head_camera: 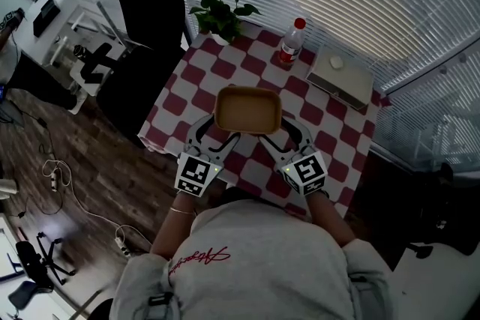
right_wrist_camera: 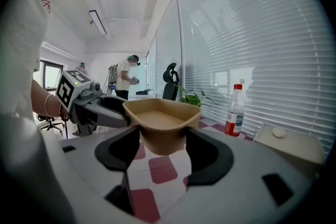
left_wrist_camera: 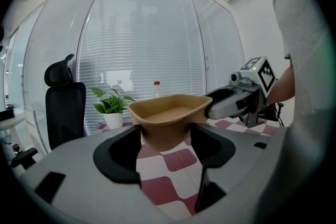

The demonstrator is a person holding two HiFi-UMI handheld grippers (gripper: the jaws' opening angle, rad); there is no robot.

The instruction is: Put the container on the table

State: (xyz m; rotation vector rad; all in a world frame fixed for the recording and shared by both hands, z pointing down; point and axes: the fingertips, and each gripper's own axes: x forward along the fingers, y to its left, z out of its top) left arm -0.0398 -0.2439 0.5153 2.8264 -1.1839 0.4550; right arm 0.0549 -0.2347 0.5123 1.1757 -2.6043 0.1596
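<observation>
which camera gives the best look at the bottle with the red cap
The right gripper view: the bottle stands side-on and unobstructed. The head view shows it small, from above. In the left gripper view only its top peeks over the container.

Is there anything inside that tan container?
No, the container shows only a bare tan bottom in the head view.

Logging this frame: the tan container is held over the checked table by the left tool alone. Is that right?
No: both tools hold it. The right gripper view shows the right tool clamped on the tan container too, like the left tool, over the checked table.
</observation>
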